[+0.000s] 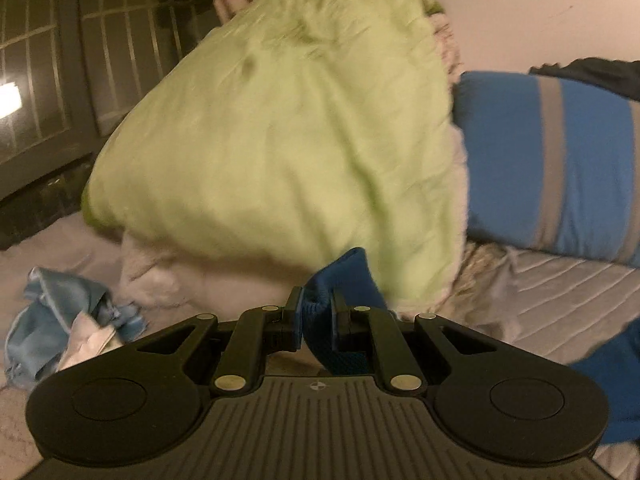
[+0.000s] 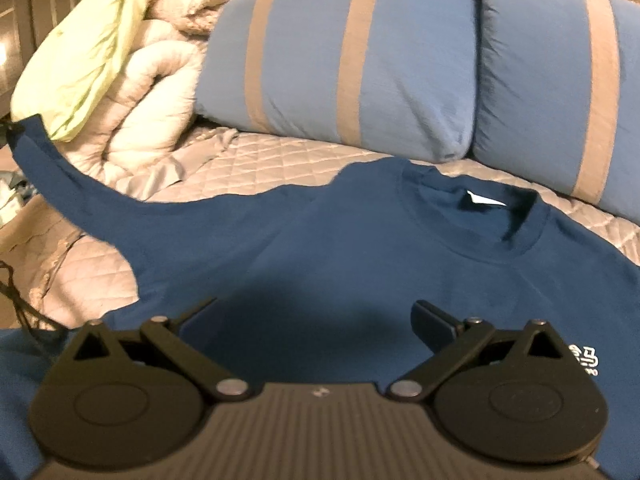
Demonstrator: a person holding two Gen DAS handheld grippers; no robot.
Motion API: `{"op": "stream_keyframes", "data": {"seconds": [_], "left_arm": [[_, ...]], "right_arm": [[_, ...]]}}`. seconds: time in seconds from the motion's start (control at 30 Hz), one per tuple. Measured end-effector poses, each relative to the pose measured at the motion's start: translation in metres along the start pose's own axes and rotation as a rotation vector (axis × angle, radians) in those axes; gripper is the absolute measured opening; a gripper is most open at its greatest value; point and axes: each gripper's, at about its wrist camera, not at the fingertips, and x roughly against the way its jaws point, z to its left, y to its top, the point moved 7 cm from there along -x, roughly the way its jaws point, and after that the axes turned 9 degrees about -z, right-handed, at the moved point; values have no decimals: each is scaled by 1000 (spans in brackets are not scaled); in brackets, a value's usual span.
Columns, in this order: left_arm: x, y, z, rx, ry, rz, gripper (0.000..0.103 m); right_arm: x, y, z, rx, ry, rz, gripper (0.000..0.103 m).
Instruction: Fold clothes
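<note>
From the left wrist camera I see my left gripper (image 1: 316, 312) clamped on a bunched fold of dark blue knit fabric, the cuff end of the sweatshirt sleeve (image 1: 347, 276). The cloth rises in a small peak above the pads and hangs down between the jaws towards the camera. Ahead of it is a big lime-green pillow (image 1: 280, 140), blurred, lying on a pale rumpled comforter (image 1: 168, 276). To the right sits a blue pillow with grey stripes (image 1: 552, 168) on the quilted bedspread (image 1: 560, 292). A crumpled light blue garment (image 1: 52, 320) lies at the lower left, and a dark gridded panel (image 1: 52, 60) fills the upper left.

From the right wrist camera my right gripper (image 2: 320, 320) has its jaws spread wide with nothing pinched between them, hovering over the chest of the navy sweatshirt (image 2: 360, 248). The sweatshirt lies front up and mostly flat on the bedspread, its round ribbed collar (image 2: 500, 232) towards the pillows, a white tag (image 2: 482, 199) showing inside the neck and a small white logo (image 2: 584, 360) at the right edge. One sleeve stretches out to the far left of this view, lifted off the bed, with its cuff (image 2: 24, 132) at the frame edge. Two blue striped pillows (image 2: 340, 64) stand behind, beside the comforter.
</note>
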Motion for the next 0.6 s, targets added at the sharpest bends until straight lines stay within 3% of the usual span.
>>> {"op": "stream_keyframes", "data": {"seconds": [0.4, 0.5, 0.6], "left_arm": [[-15, -80, 17, -2, 56, 85, 13], [-18, -100, 16, -40, 63, 101, 20], [-20, -118, 25, -2, 78, 137, 40]], "right_arm": [[-4, -7, 23, 98, 66, 32, 103], [-5, -8, 22, 98, 55, 36, 103], [-5, -8, 20, 95, 39, 35, 103]]}}
